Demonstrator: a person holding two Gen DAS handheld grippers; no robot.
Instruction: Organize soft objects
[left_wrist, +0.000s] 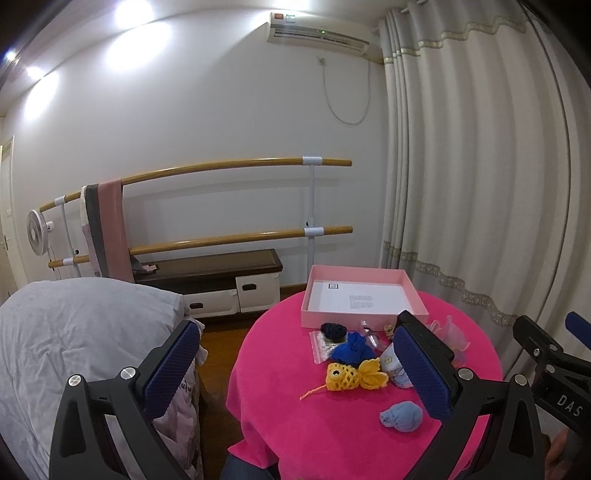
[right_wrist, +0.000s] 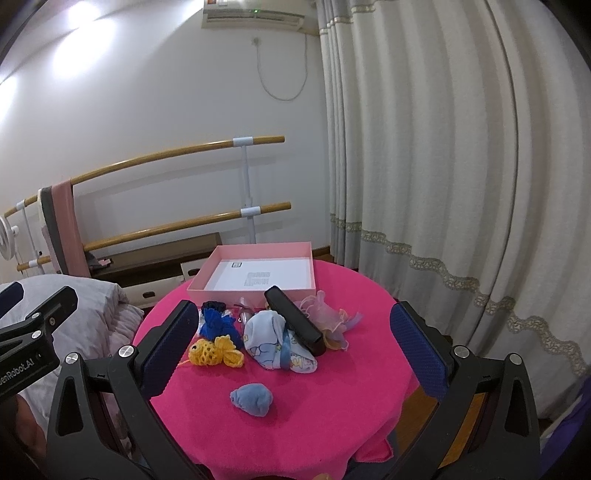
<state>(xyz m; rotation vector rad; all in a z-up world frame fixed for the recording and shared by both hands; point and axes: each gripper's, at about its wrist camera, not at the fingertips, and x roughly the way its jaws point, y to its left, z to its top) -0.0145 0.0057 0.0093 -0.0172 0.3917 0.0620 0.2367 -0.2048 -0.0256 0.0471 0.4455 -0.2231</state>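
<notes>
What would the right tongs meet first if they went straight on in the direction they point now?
Probably the white baby garment with blue print, which lies midway between the open right tongs on the pink tablecloth. The small light-blue fabric bundle lies nearer but lower; depth is unclear.

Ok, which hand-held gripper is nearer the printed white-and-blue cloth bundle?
Left. One finger of the left hand-held gripper lies beside the cloth bundle; the right hand-held gripper hangs back at the table's near side.

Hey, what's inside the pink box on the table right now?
The pink box holds none of the soft items; only its white bottom with a small printed label shows. The strip of floor just behind its near wall is hidden from both cameras.
</notes>
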